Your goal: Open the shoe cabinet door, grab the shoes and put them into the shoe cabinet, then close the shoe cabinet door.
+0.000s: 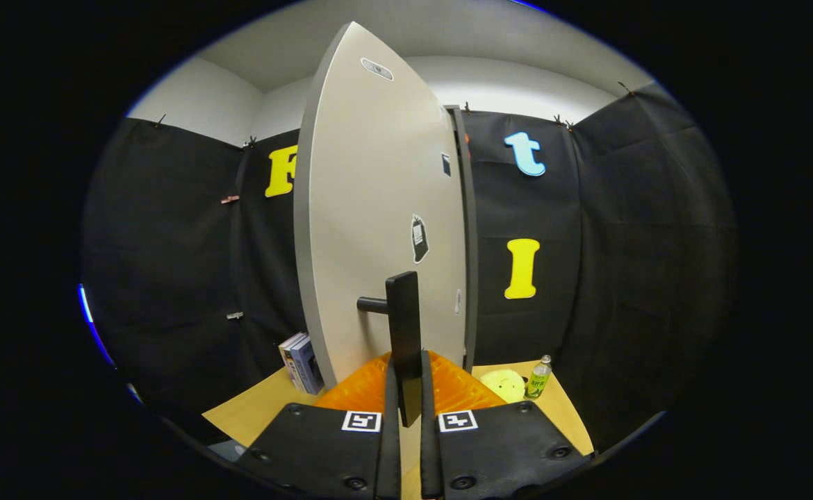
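The shoe cabinet's pale grey door (pixel 379 208) stands tall right ahead, swung partly out from the dark cabinet edge (pixel 467 243) on its right. A black upright bar handle (pixel 404 326) sticks out from the door on a short stub. My gripper (pixel 408 410) is shut on the lower end of that handle. The bar's tip sits between the two orange ribbed fingers (pixel 458 392), which press on it from both sides.
A tan wooden surface (pixel 253 413) lies under the cabinet. Two upright books (pixel 301 362) lean left of the door's foot. To the right of the cabinet are a yellow round soft thing (pixel 504 384) and a green bottle (pixel 538 377).
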A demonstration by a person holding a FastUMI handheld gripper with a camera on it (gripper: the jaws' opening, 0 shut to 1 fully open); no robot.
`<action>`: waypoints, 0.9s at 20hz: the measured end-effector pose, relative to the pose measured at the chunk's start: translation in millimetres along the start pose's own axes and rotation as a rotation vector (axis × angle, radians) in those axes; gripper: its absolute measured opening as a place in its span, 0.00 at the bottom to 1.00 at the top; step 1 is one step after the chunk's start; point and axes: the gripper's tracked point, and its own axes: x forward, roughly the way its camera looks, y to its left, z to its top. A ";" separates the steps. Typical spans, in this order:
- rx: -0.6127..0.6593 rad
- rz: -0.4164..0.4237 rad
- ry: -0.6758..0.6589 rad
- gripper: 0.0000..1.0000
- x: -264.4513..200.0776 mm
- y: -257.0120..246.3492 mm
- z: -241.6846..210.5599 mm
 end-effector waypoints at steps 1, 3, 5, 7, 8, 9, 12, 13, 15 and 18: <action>0.003 -0.017 -0.002 0.15 0.8 -8.5 -0.1; 0.002 -0.054 -0.004 0.15 -2.1 -24.4 1.6; 0.003 -0.081 -0.010 0.15 -5.6 -38.1 2.6; 0.009 -0.100 -0.013 0.15 -9.3 -50.9 3.8; 0.011 -0.108 -0.013 0.13 -9.8 -58.2 4.4; 0.017 -0.118 -0.014 0.11 -11.0 -65.6 5.7; 0.046 -0.132 -0.016 0.10 -13.6 -82.3 6.9; 0.057 -0.130 -0.012 0.10 -13.0 -86.1 7.1; 0.055 -0.124 -0.012 0.10 -12.6 -91.3 8.0; 0.059 -0.119 -0.018 0.10 -18.7 -90.5 9.6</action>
